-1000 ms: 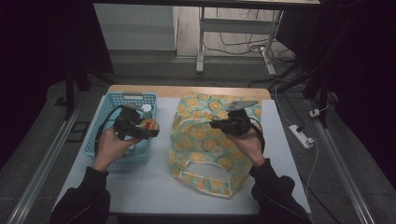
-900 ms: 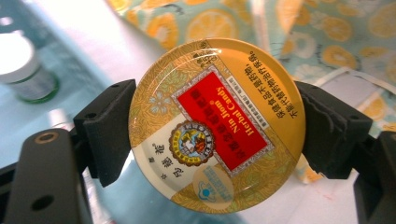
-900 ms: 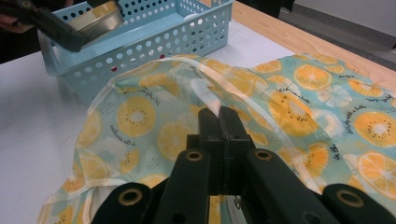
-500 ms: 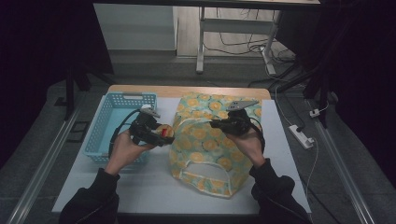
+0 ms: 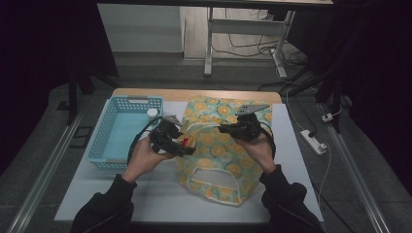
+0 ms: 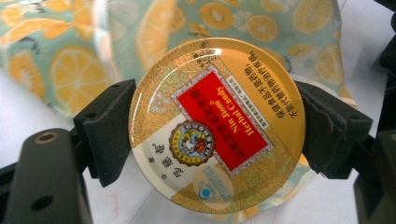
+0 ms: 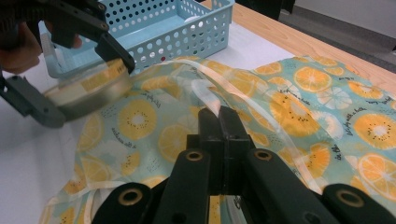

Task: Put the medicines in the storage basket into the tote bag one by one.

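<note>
Gold tin: a round Nin Jiom herbal candy tin (image 6: pixel 217 126), glossy gold with a red label, sits lid-up and clamped across its rim.
Left gripper: the left gripper (image 5: pixel 187 144) has both black pads pressed on opposite edges of the tin, jaws spread wide around it, hovering at the left edge of the bag.
Landmark: the orange-slice print bag (image 5: pixel 221 150), teal fabric with a pale trim, lies flat in the middle of the white table (image 5: pixel 97 187).
Tin versus bag: in the high view the tin's red label shows right at the bag's left rim, above the fabric; in the right gripper view the tin (image 7: pixel 88 91) hangs tilted just over the bag's near-left edge.
Right gripper: the right gripper (image 7: pixel 218 122) has its jaws pinched tight together on the bag's pale translucent rim, lifting that rim clear of the fabric.
Right hand: the right hand (image 5: pixel 260 150) is over the bag's upper right part.
Basket: a light blue perforated basket (image 5: pixel 109 141) stands just left of the bag, holding a small white round thing in its far corner.
Left hand: the left hand (image 5: pixel 145 155) sits between basket and bag.
</note>
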The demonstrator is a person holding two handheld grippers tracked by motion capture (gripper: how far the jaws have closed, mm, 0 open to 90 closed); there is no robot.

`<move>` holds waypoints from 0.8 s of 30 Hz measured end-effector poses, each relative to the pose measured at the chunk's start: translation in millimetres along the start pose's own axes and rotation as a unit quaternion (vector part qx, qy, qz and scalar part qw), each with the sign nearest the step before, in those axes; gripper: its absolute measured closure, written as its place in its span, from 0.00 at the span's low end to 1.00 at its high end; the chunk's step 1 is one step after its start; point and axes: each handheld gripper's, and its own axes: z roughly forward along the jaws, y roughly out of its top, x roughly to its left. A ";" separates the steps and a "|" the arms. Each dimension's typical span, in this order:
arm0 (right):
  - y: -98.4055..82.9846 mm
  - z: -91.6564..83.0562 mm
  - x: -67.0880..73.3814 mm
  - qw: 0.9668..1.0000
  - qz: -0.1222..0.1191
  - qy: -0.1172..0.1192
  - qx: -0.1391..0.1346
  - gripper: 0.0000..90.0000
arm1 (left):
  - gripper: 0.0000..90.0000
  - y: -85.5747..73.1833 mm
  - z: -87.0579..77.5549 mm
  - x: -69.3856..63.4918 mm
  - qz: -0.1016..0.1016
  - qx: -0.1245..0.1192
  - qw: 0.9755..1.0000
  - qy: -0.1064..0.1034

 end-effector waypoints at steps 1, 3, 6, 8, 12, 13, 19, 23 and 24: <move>0.1 -0.1 0.0 1.000 0.000 0.000 0.000 1.00 | 0.23 1.2 2.0 -0.6 0.004 0.001 1.000 -0.002; 0.2 -0.3 -0.1 1.000 0.000 0.001 0.000 1.00 | 0.23 3.4 6.2 -2.4 0.005 0.001 1.000 -0.005; 0.5 -0.6 0.6 1.000 0.001 0.001 -0.002 1.00 | 0.23 6.6 13.0 -5.4 0.007 0.006 1.000 -0.009; 1.2 -1.6 1.1 1.000 -0.001 0.001 -0.003 1.00 | 0.23 8.9 17.2 -7.7 0.010 0.008 1.000 -0.012; 2.0 -2.7 1.0 1.000 0.000 0.001 -0.006 1.00 | 0.23 13.9 25.5 -12.2 0.016 0.009 1.000 -0.017; 1.8 -3.0 0.9 1.000 0.001 0.001 -0.007 1.00 | 0.23 15.0 28.0 -13.0 0.018 0.010 1.000 -0.016; 2.3 -4.4 0.5 1.000 0.002 0.001 -0.012 1.00 | 0.23 21.1 44.2 -15.5 0.025 0.016 0.999 -0.016; 2.9 -4.7 1.0 1.000 0.001 0.003 -0.012 1.00 | 0.23 25.2 54.2 -16.1 0.026 0.017 0.999 -0.019; 3.1 -4.8 1.2 1.000 0.001 0.003 -0.013 1.00 | 0.23 26.1 56.6 -16.1 0.027 0.017 0.999 -0.020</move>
